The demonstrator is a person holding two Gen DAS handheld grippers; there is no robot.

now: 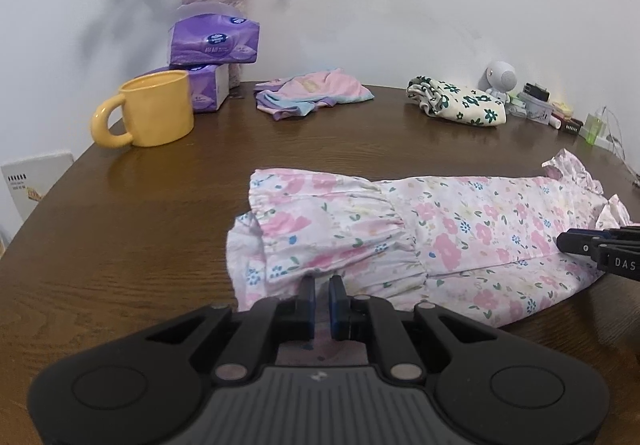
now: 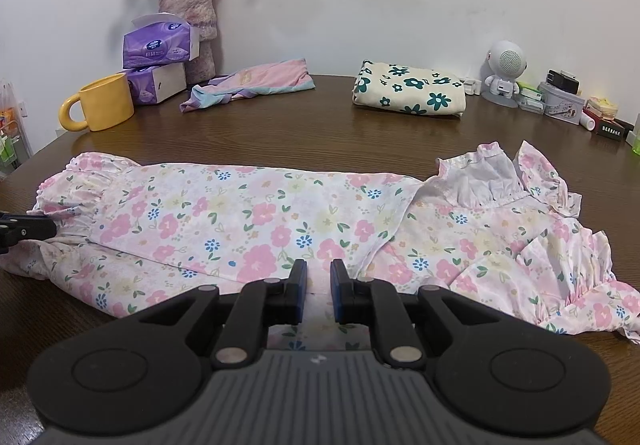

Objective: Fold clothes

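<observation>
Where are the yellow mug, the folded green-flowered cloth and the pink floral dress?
yellow mug (image 1: 158, 108), left wrist view, on its side wall.
folded green-flowered cloth (image 2: 412, 93), right wrist view, on its top face.
pink floral dress (image 2: 248, 213), right wrist view, on its spread middle.

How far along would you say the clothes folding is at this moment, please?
Done: the green-flowered garment lies folded at the back. In hand: the pink floral dress, folded lengthwise, with the left claw and right claw pinching its near edge. Left: the crumpled pink and blue garment.

Pink floral dress (image 2: 256, 217) lengthwise on table, prob. half-folded.
</observation>
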